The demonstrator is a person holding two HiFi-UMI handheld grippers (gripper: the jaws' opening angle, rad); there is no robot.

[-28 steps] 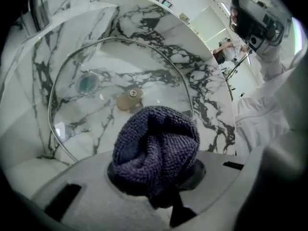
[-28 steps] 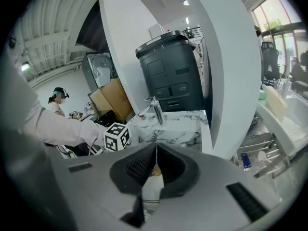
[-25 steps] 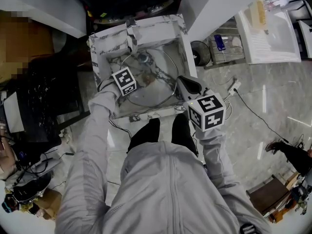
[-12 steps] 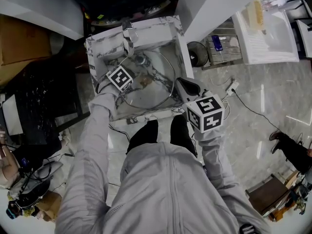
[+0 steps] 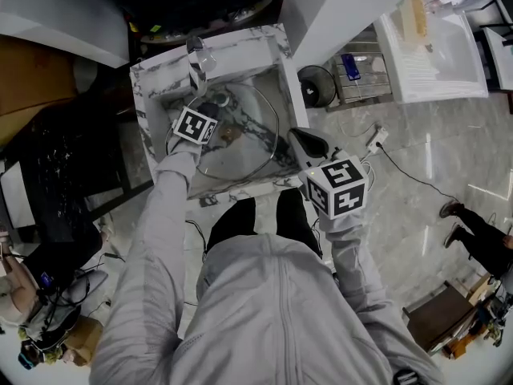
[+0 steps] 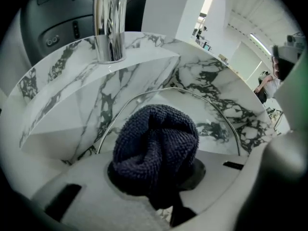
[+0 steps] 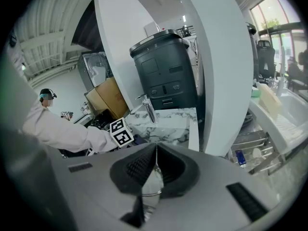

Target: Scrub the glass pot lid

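Observation:
The round glass pot lid (image 5: pixel 244 127) lies tilted in the marble sink (image 5: pixel 264 42). My left gripper (image 5: pixel 207 112) is over the lid's far left part, near the faucet (image 5: pixel 196 58), and is shut on a dark blue cloth (image 6: pixel 156 148). The lid's metal rim (image 6: pixel 211 105) arcs just behind the cloth. At the lid's right edge, my right gripper (image 5: pixel 298 144) is shut on the rim. In the right gripper view its jaws (image 7: pixel 155 170) pinch the thin edge of the lid (image 7: pixel 150 192). A brownish spot sits near the lid's middle.
The chrome faucet (image 6: pixel 109 23) rises straight ahead of the left gripper. A white wall panel (image 5: pixel 337 6) borders the sink on the right. Beyond it are a dish rack (image 5: pixel 361 74) and a white counter (image 5: pixel 433 46). A cable and plug (image 5: pixel 373 143) lie on the floor.
My left gripper has slid with the cloth across the lid, away from me and toward the faucet. The right gripper has kept its hold on the rim.

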